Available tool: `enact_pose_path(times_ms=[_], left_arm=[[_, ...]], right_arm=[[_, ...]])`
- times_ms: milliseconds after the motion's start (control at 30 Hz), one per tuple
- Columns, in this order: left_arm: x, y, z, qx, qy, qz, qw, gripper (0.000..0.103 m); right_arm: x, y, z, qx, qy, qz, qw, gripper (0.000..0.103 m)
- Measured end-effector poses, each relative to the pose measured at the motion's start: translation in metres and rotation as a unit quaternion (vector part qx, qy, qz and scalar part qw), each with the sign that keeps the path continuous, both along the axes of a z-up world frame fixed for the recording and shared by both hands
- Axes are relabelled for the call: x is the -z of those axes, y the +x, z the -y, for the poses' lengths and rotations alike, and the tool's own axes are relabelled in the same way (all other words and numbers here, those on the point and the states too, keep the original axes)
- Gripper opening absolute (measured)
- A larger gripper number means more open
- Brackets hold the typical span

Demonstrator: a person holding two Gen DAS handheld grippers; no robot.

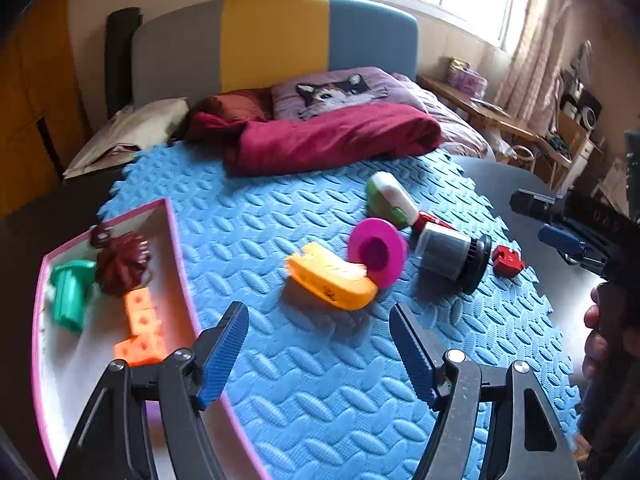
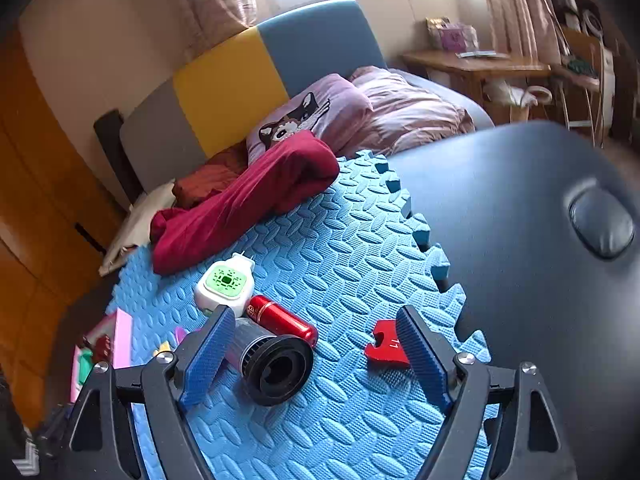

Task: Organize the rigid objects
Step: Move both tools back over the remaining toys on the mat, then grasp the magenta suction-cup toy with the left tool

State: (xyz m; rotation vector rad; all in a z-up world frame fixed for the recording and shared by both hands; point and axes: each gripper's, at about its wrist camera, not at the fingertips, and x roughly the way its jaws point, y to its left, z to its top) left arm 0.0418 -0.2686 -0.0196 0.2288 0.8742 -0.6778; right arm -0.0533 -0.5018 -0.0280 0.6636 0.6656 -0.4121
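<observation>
**A:** Jaw status on both?

**B:** My left gripper is spread apart, nothing between the blue pads, just bare blue foam mat under the gap. My right gripper is spread wide too, nothing clamped. The black-capped clear cylinder lies on its side inside the gap, hard against the left pad in my view; can't tell if it actually touches. The right pad stands clear of it.

**A:** What's next to that?

**B:** Red metal tube lies just behind the cylinder, touching or nearly. White-and-green plug-in device sits beyond the tube. Flat red notched piece is by the right pad, partly hidden behind it.

**A:** And from the left cam?

**B:** Orange curved block is straight ahead of the jaws, with the magenta disc leaning against its far end. The same cylinder, tube and red piece sit further right.

**A:** Tray?

**B:** Pink-rimmed tray is at the left edge of the mat, its near rim running under my left finger. Inside: green spool piece, dark brown ribbed piece, orange cube chain. Blurry, can't read more detail.

**A:** The other rig?

**B:** It shows at the far right of the left view, with a hand on its grip.
</observation>
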Motion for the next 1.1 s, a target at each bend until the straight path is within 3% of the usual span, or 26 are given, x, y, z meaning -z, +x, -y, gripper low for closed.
enact_pose_path(times_ms=[300, 533, 633, 700, 733, 800, 1100], left_arm=[[0.003, 0.014, 0.043, 0.042, 0.01, 0.035, 0.9985, 0.081], [0.018, 0.034, 0.081, 0.062, 0.033, 0.036, 0.9969, 0.084], [0.028, 0.046, 0.09, 0.06, 0.044, 0.02, 0.997, 0.084], [0.033, 0.052, 0.092, 0.068, 0.031, -0.003, 0.9972, 0.083], [0.035, 0.054, 0.093, 0.07, 0.028, -0.008, 0.9971, 0.077], [0.043, 0.057, 0.095, 0.084, 0.017, -0.039, 0.9955, 0.053], [0.031, 0.044, 0.08, 0.078, -0.011, -0.024, 0.9966, 0.053]], right_arm=[[0.001, 0.001, 0.0, -0.007, 0.017, 0.004, 1.0, 0.084], [0.001, 0.004, -0.002, -0.016, 0.019, 0.005, 1.0, 0.084], [0.002, 0.004, -0.003, -0.018, 0.021, 0.004, 1.0, 0.084], [0.002, 0.005, -0.003, -0.02, 0.021, 0.006, 1.0, 0.084], [0.002, 0.006, -0.003, -0.02, 0.021, 0.005, 1.0, 0.084], [0.002, 0.007, -0.004, -0.021, 0.019, 0.002, 1.0, 0.084], [0.005, 0.007, -0.001, -0.021, 0.029, 0.008, 0.999, 0.084]])
